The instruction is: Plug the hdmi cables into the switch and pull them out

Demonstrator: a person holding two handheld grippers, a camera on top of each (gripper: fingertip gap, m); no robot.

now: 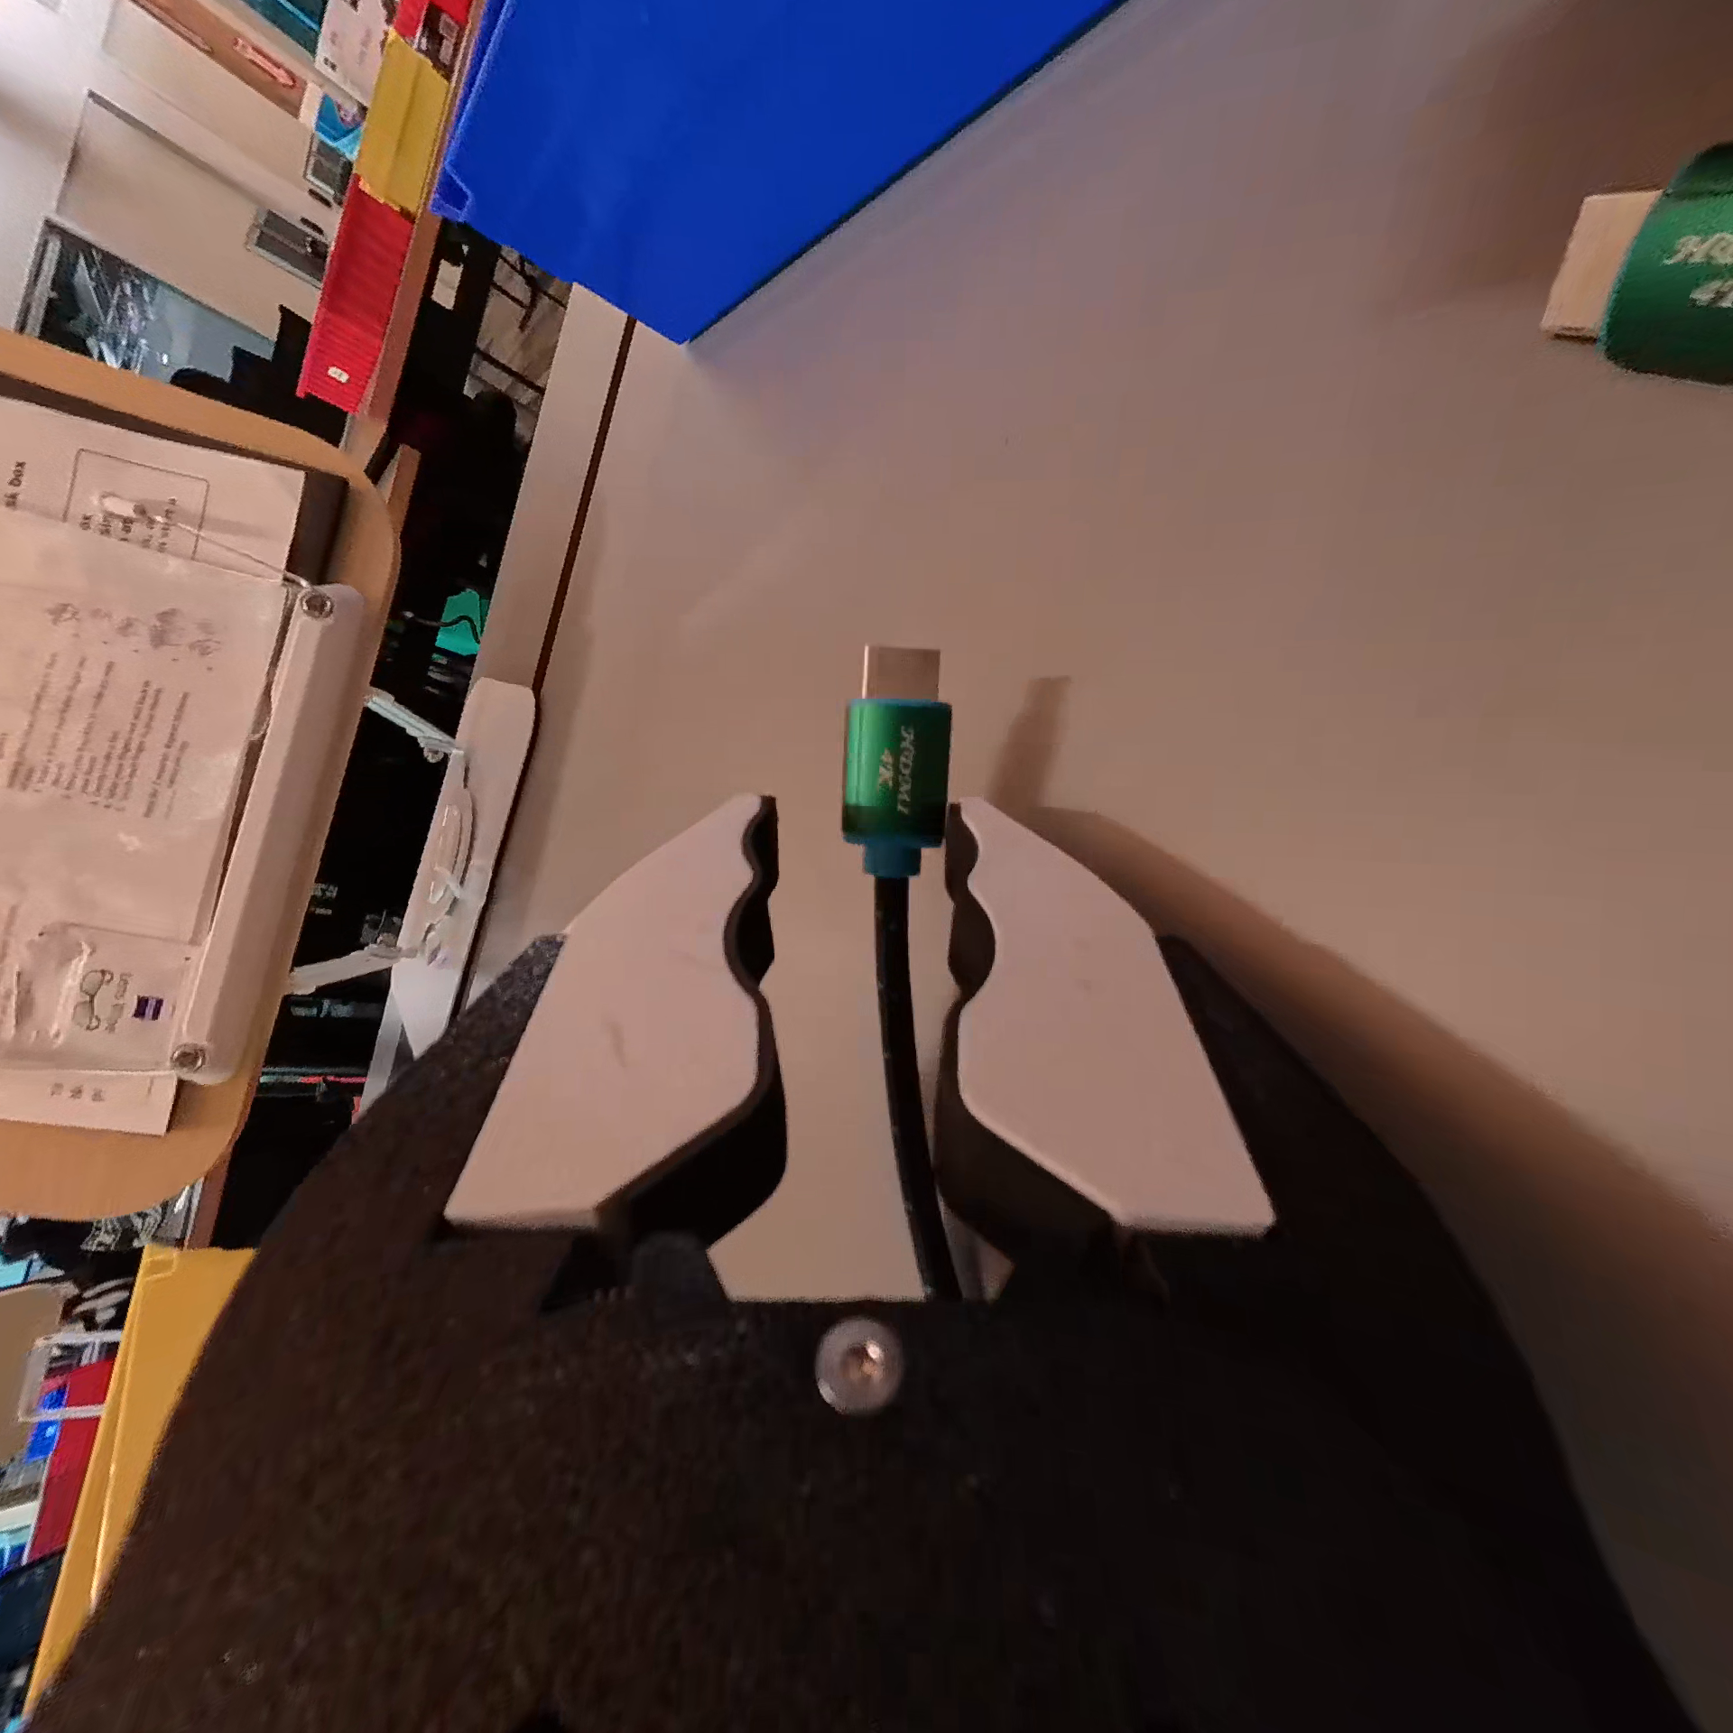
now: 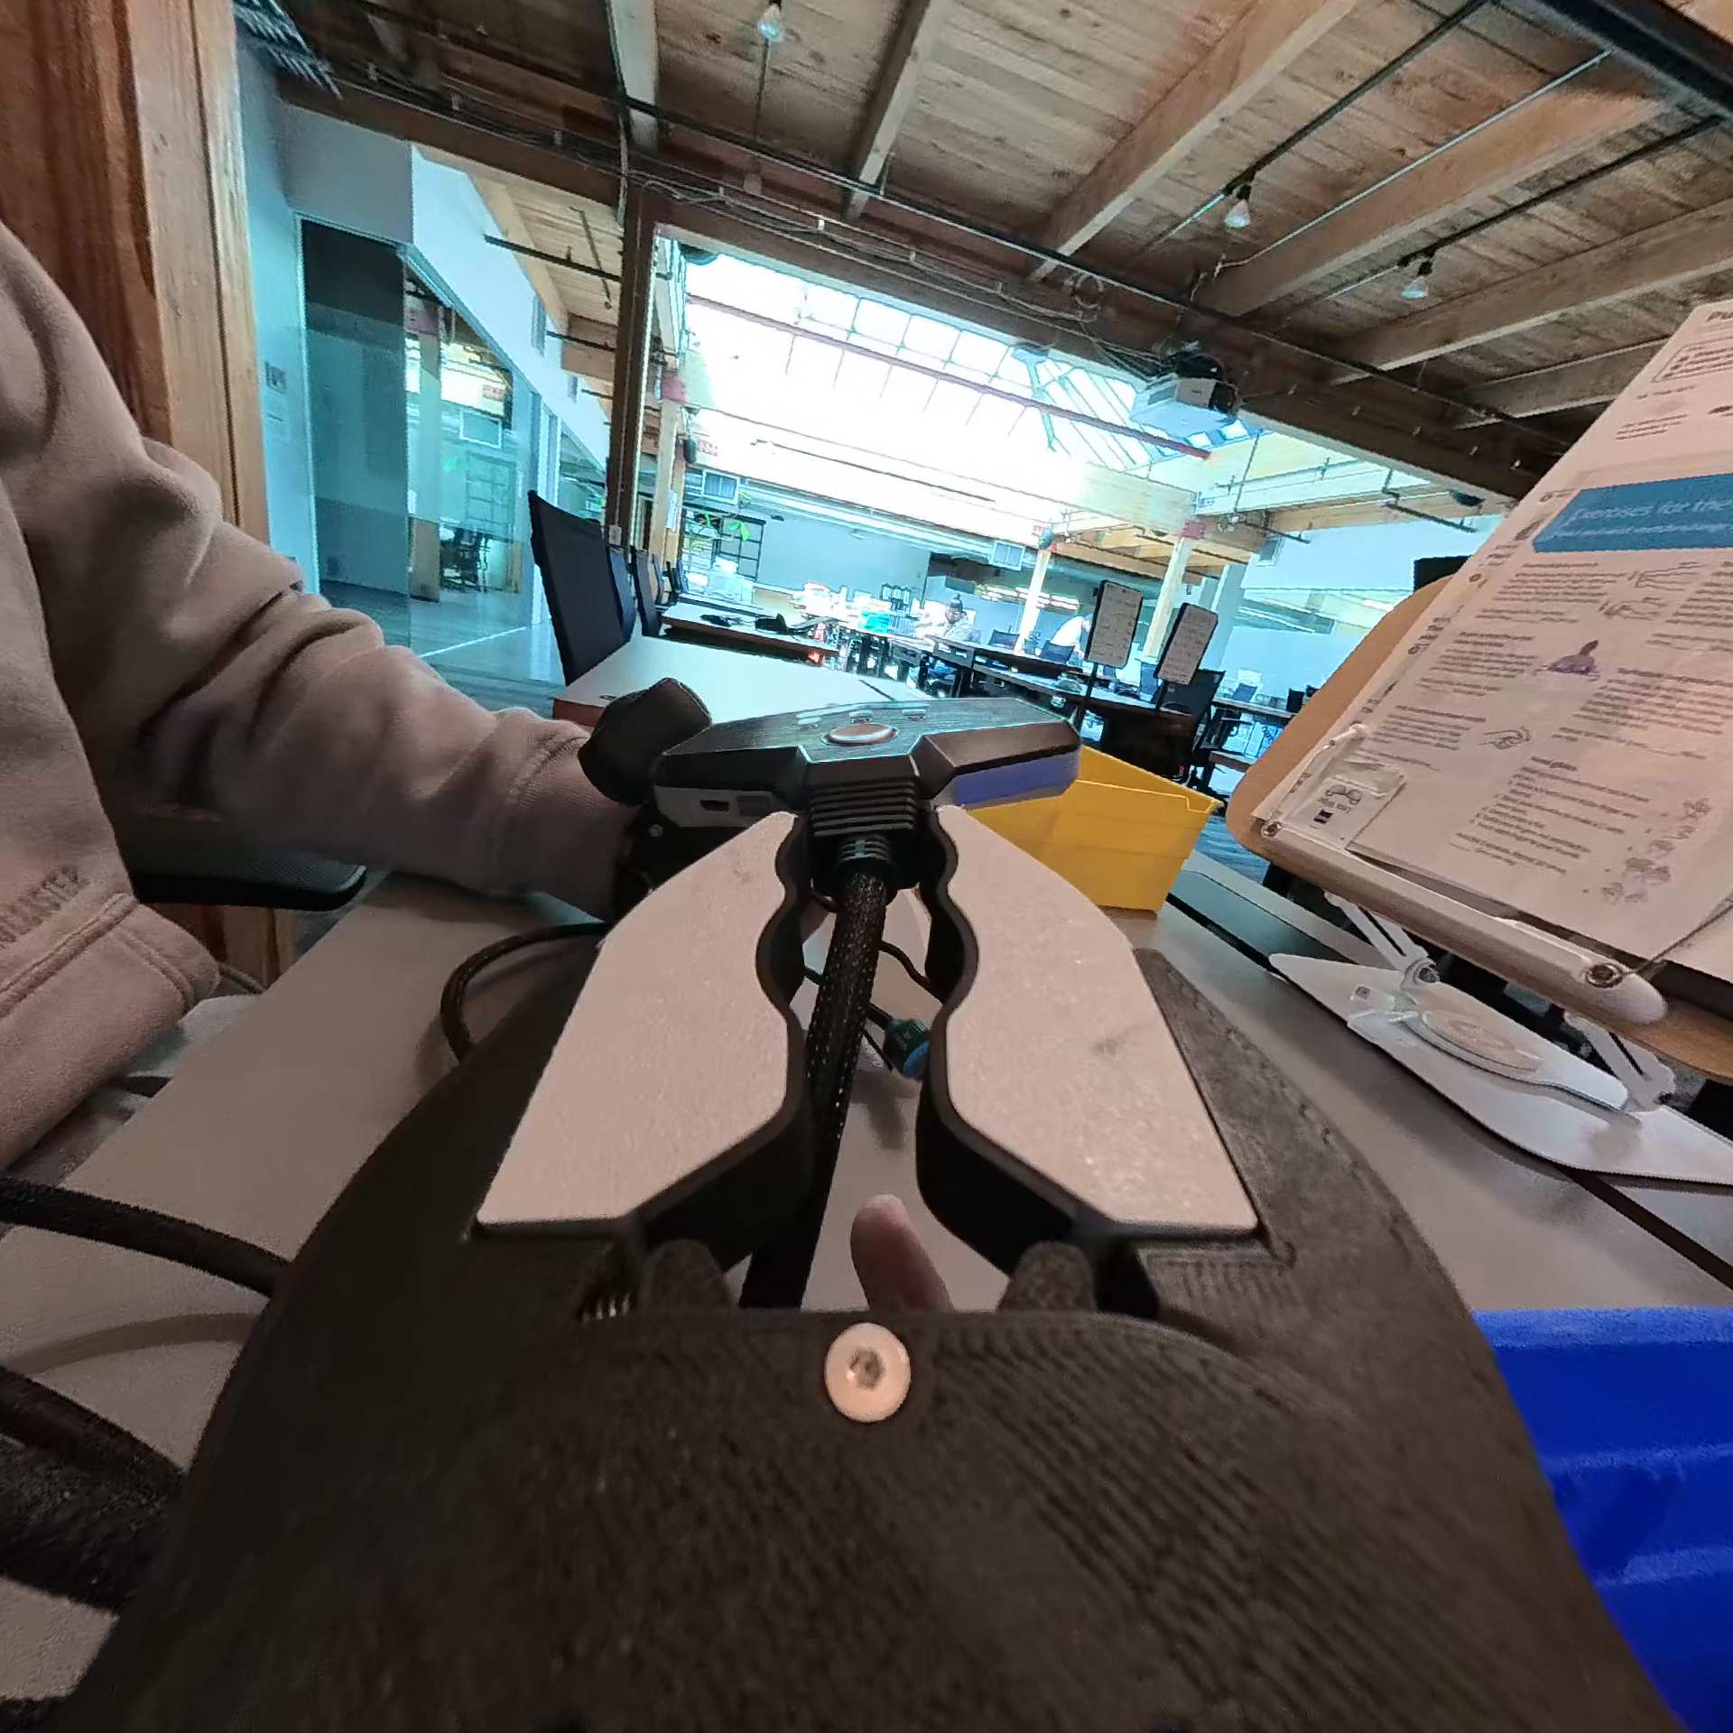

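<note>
A: Far left first. Left gripper (image 1: 863, 811) with jaws spread wide, holding nothing. Green plug (image 1: 896, 769) flat on the tabletop (image 1: 1219, 656) just at the tips, untouched, metal end pointing away. Black cable (image 1: 902, 1032) trailing back between the jaws. Second green plug (image 1: 1669, 272) well apart, at the right edge.

B: So not yet picked up. Best way to take it?

A: Forward a touch, then close on the green shell itself, never on the cable. Square and centred, flat sides against the jaws. Otherwise likely to swivel once pushed.

B: And over on the right?

A: Right gripper (image 2: 865, 821) apparently clamped on the ribbed neck of the switch (image 2: 872, 745), braided lead (image 2: 844, 985) running back between the jaws. Switch seemingly lifted off the tabletop. Openings showing on its left-hand face, probably the ports.

B: Anything to mind there?

A: Firm and level, braced against the push from the other side. Line up the metal end with an opening before pressing. Straight in, no forcing at an angle. Same axis for pulling out, no wiggling sideways.
</note>
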